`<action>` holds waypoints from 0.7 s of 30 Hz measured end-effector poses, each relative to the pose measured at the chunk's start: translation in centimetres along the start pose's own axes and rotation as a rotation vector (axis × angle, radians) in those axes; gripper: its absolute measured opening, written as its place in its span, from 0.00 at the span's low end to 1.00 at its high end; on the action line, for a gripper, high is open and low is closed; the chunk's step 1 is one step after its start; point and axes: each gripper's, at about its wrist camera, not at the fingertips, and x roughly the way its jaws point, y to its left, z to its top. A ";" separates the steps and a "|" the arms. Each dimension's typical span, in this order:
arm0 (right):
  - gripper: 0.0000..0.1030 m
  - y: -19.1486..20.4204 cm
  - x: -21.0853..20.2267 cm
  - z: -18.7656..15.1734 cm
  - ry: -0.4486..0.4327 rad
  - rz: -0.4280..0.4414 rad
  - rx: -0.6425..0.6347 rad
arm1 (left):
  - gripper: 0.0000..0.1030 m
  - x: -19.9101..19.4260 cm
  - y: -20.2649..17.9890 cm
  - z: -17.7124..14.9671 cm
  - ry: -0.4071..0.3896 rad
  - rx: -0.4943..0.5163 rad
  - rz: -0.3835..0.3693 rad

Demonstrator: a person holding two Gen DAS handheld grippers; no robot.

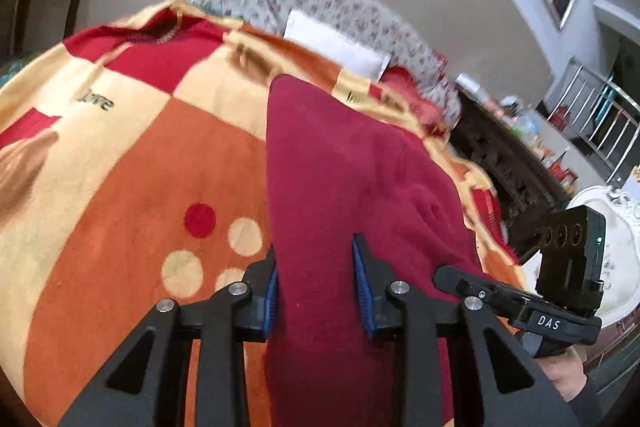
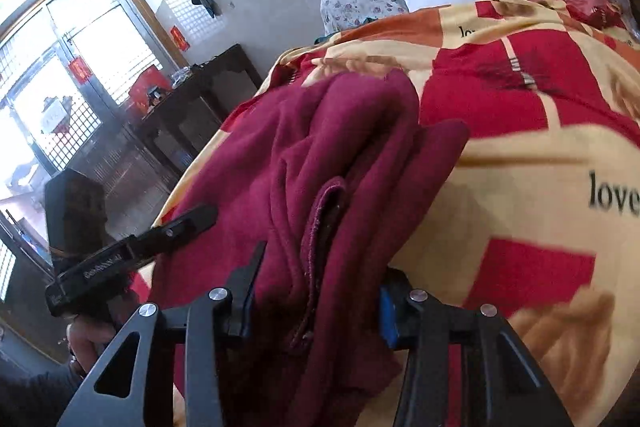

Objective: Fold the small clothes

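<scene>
A dark red fleece garment (image 1: 352,167) lies bunched on a checked orange, red and cream blanket (image 1: 120,167). In the left wrist view it runs in a long strip from the blanket into my left gripper (image 1: 318,291), whose blue pads (image 1: 364,291) clamp it on both sides. In the right wrist view the folded, creased garment (image 2: 340,147) fills the gap of my right gripper (image 2: 316,299), and both fingers press against its layers. Each view shows the other gripper off to the side: the right one (image 1: 520,303) and the left one (image 2: 120,255), each in a person's hand.
The blanket (image 2: 520,147) covers a bed. Floral pillows (image 1: 320,3) and a white pillow (image 1: 332,43) lie at its far end. Dark carved furniture (image 1: 500,155) stands beside the bed, and a dark wooden cabinet (image 2: 200,99) stands near barred windows (image 2: 60,67).
</scene>
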 end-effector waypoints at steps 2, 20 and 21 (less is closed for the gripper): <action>0.49 -1.5 1.2 0.0 0.032 -0.016 0.014 | 0.33 2.6 0.4 -0.4 0.067 0.020 0.034; 0.58 -4.4 3.0 -2.6 -0.004 -0.033 0.097 | 0.60 4.3 -0.6 -2.5 0.016 0.184 0.228; 0.58 -4.4 3.0 -2.6 -0.005 -0.035 0.095 | 0.60 4.3 -0.6 -2.5 0.015 0.184 0.228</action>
